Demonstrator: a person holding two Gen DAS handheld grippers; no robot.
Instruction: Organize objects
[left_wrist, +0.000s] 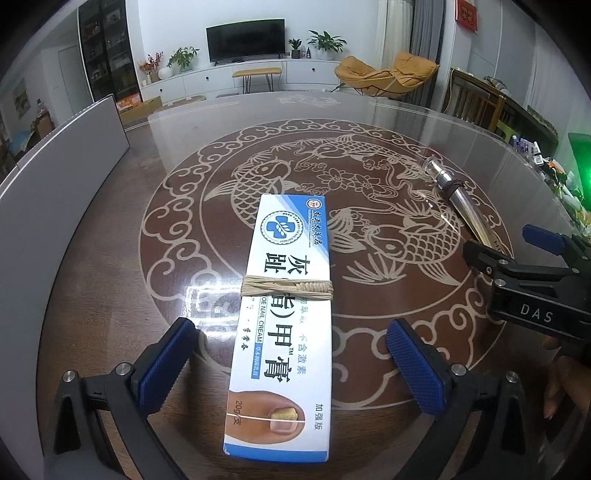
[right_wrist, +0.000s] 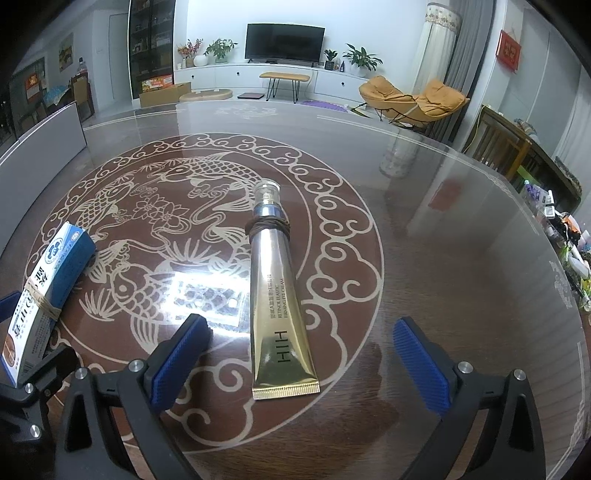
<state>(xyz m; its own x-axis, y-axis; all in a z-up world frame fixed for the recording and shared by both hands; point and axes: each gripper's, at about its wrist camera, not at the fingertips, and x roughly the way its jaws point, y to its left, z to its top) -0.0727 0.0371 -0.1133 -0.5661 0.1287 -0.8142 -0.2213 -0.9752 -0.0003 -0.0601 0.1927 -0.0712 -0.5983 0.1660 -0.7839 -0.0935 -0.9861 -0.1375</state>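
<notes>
1. Both tongs stand wide apart and grip nothing: the left tongs (left_wrist: 291, 365) straddle the toe nail cream box (left_wrist: 282, 317), with their pads clear of its sides, and the right tongs (right_wrist: 301, 356) straddle the lower end of the gold cream tube (right_wrist: 277, 295) without touching it.
2. That box lies flat on the glass-topped table (left_wrist: 110, 258), bound round its middle by a tan rubber band (left_wrist: 286, 289); the tube lies near it to the right, with a brown band (right_wrist: 267, 224) round its neck.
3. Risk: the glass looks slick, so a pad that meets the box off-centre would likely push or spin it rather than clamp it.
4. Risk: the tube is soft and tapers toward its crimped end; squeezing there could buckle it or let it slip out.
5. Risk: the two tongs sit close together, the right one showing at the edge of the left view, so reaching inward could knock them together.
</notes>
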